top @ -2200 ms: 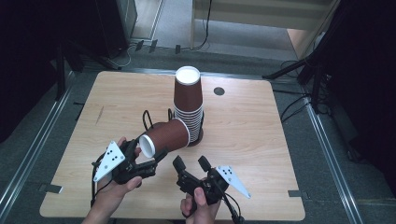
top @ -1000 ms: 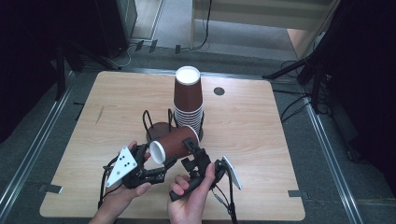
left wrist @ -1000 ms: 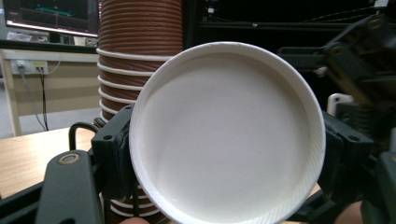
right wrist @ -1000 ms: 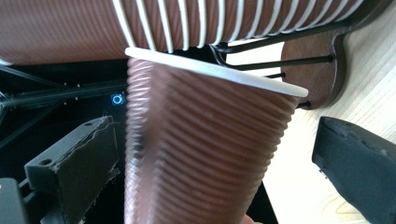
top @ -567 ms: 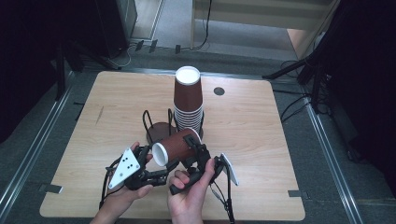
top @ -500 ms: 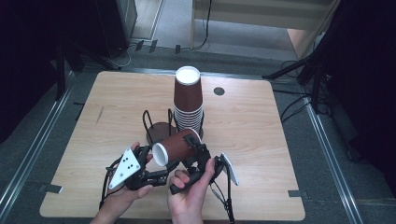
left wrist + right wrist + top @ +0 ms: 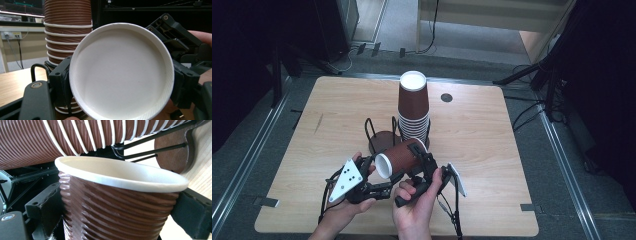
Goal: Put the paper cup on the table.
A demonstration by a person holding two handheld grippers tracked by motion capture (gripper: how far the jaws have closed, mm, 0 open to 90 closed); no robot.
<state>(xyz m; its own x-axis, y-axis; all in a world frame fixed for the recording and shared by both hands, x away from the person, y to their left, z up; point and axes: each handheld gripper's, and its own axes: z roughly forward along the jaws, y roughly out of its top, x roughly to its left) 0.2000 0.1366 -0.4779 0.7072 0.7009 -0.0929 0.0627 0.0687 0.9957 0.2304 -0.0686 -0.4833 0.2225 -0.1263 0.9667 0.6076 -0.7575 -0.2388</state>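
Brown ribbed paper makes up the single cup we hold on its side above the near middle of the tabletop, its white mouth facing near-left toward us. Our left gripper has its fingers closed thin on the cup's rim at the near-left edge, as we read it from the high view; in the left gripper view the white inside of the cup faces the camera. Our right gripper straddles the cup's body, and in the right gripper view its fingers sit on either side of the ribbed wall, seemingly clasping it, though we cannot tell how firmly they press. Just beyond stands the tall stack of cups in a black wire holder with a round wooden base. We judge that we are mid-handover, passing the cup from one gripper to the other. Next we need the right fingers secure on the wall before the left lets go of the rim, without crushing the thin paper.
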